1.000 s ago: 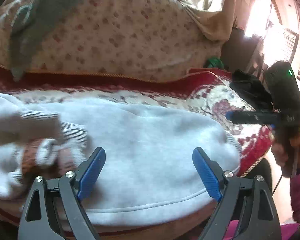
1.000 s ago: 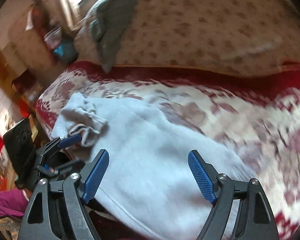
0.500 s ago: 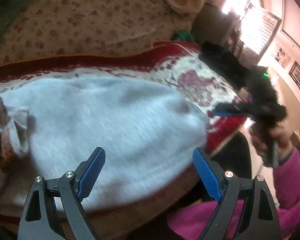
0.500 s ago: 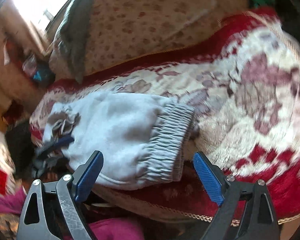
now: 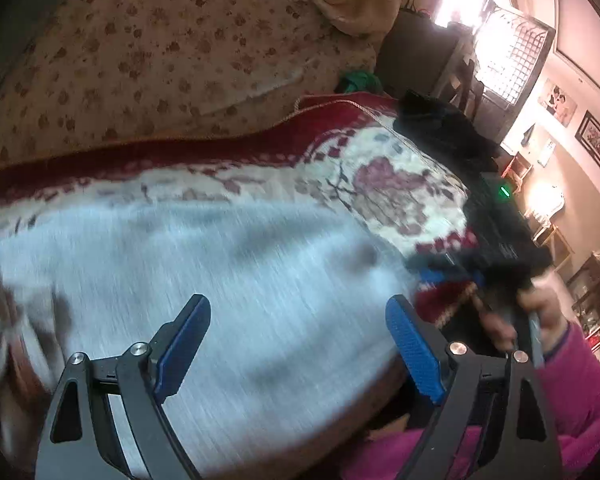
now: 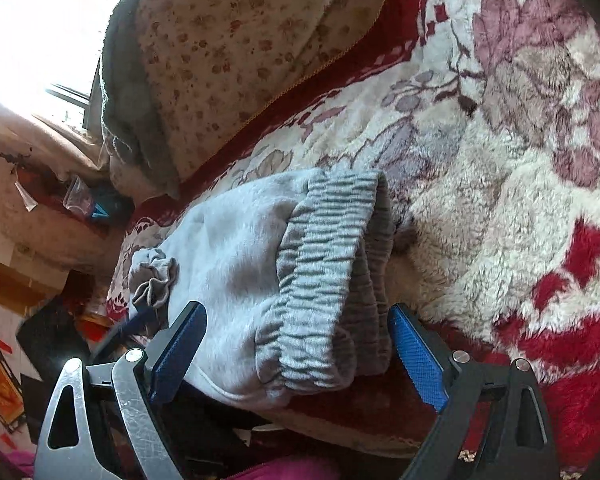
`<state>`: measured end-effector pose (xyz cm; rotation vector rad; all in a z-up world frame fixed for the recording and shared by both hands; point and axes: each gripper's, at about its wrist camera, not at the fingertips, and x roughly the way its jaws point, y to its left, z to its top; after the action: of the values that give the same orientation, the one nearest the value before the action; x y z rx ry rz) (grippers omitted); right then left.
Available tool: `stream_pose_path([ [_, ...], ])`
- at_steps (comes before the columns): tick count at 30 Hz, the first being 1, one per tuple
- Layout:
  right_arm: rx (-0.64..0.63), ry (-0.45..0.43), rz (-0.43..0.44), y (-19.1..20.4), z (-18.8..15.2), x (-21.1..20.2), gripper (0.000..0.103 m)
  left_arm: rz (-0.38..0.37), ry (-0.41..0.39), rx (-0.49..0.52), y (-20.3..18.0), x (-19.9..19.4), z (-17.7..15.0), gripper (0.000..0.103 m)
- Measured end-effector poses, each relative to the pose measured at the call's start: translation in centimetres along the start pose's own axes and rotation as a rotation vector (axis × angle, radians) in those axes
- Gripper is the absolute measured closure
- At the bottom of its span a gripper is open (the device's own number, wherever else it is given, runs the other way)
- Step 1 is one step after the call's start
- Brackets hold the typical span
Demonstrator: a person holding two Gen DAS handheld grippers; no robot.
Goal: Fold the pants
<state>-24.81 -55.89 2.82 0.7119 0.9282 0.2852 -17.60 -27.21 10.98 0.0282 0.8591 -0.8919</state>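
We hold our left gripper (image 5: 298,344) tilted down over the grey pants (image 5: 204,280), its blue pads spread wide above the fabric and pressing on nothing. Our right gripper (image 6: 296,354) also points down, at the other end of the garment: its jaws stand wide apart on either side of the elastic waistband (image 6: 324,280), which lies between the pads without being pinched. In the left wrist view the right gripper (image 5: 440,270) shows as a dark, blurred shape at the far edge of the pants, with the hand (image 5: 516,316) gripping its handle and a pink sleeve (image 5: 572,384) behind it.

The pants lie flat along the front edge of a plush blanket (image 6: 500,160), cream with mauve flowers and a deep red border. One ribbed cuff (image 6: 154,280) sits bunched on top of the pants at the far end in the right wrist view. Behind the blanket rises a beige cushion (image 5: 148,52) printed with small brown flowers, and a grey cloth (image 6: 124,92) hangs over its end. Something small and green (image 5: 358,80) pokes out beside the cushion. A dark garment (image 5: 440,120) lies at the blanket's corner. Bright windows (image 5: 504,56) and framed pictures (image 5: 598,148) line the wall beyond.
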Motion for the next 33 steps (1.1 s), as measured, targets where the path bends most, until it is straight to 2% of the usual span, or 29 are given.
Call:
stream_pose_path([
  [2, -0.015, 0.008, 0.005, 0.0, -0.4, -0.5, 0.008, -0.002, 0.022, 0.011, 0.7, 1.3, 2.1, 0.014],
  [5, -0.02, -0.001, 0.039, 0.1, -1.3, -1.6, 0.006, -0.067, 0.061, 0.025, 1.4, 3.5, 4.6, 0.012],
  [7, -0.011, 0.011, 0.071, 0.0, -2.1, -1.9, 0.005, -0.099, 0.094, 0.031, 1.5, 5.1, 5.9, 0.01],
  [11, -0.029, 0.04, 0.078, 0.4, -3.9, -1.3, 0.004, -0.139, 0.175, 0.072, 0.7, 9.0, 7.6, 0.01],
  [14, -0.035, 0.055, 0.119, 0.5, -4.9, 0.2, 0.004, -0.155, 0.224, 0.096, 0.1, 11.6, 8.1, 0.01],
  [24, -0.042, 0.007, 0.205, 0.3, -5.3, 4.0, 0.002, -0.17, 0.357, 0.151, -0.5, 17.1, 8.3, 0.009],
  [30, -0.034, -0.064, 0.193, 0.9, -4.8, 4.6, 0.001, -0.191, 0.435, 0.2, -0.5, 19.4, 8.2, 0.008],
  [32, -0.074, -0.07, 0.169, 1.8, -4.7, 4.7, 0.004, -0.184, 0.459, 0.21, -0.5, 20.0, 7.8, 0.013],
  [33, -0.101, -0.069, 0.158, 2.2, -4.7, 4.7, 0.007, -0.19, 0.457, 0.216, -0.5, 20.0, 7.7, 0.02],
])
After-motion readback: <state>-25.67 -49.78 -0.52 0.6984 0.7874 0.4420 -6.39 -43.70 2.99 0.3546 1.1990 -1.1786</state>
